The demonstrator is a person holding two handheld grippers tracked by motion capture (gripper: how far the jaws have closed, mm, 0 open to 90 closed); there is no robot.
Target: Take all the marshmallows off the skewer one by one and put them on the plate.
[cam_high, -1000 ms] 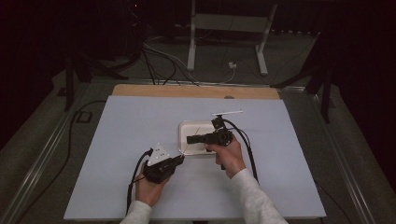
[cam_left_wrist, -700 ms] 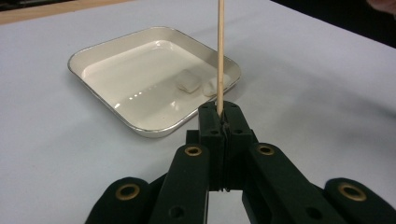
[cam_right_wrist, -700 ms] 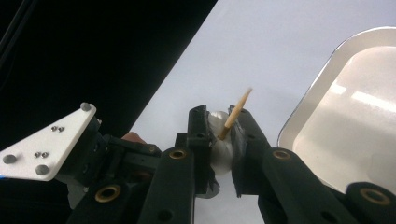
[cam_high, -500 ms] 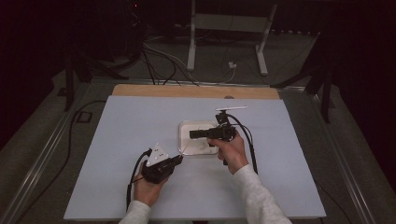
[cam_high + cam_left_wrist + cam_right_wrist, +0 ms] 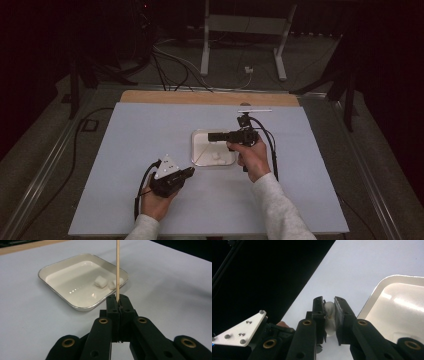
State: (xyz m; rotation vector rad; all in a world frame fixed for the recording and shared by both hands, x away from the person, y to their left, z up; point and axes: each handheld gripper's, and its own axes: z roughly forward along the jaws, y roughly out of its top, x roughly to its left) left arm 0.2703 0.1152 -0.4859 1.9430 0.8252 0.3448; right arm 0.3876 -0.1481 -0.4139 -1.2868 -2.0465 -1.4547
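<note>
My left gripper [image 5: 117, 298] is shut on a thin wooden skewer [image 5: 117, 270] that stands up from its jaws. It rests near the table's front [image 5: 189, 172], just left of a white tray [image 5: 200, 135]. Two marshmallows [image 5: 100, 281] lie in the tray's [image 5: 67, 280] near corner. My right gripper [image 5: 329, 301] is shut on one white marshmallow [image 5: 329, 315], squeezed between the pads. In the high view the right gripper [image 5: 211, 136] hovers level over the tray, pointing left.
A pale blue mat [image 5: 140, 135] covers the table, with a wooden strip [image 5: 200, 97] along its far edge. Cables and a metal stand [image 5: 240, 30] lie on the floor beyond. The left gripper's three-cornered plate [image 5: 239, 331] shows below the right gripper's jaws.
My right hand has lifted and drifted slightly right and away over the tray, keeping the marshmallow in its jaws. The left hand and skewer have stayed in place.
</note>
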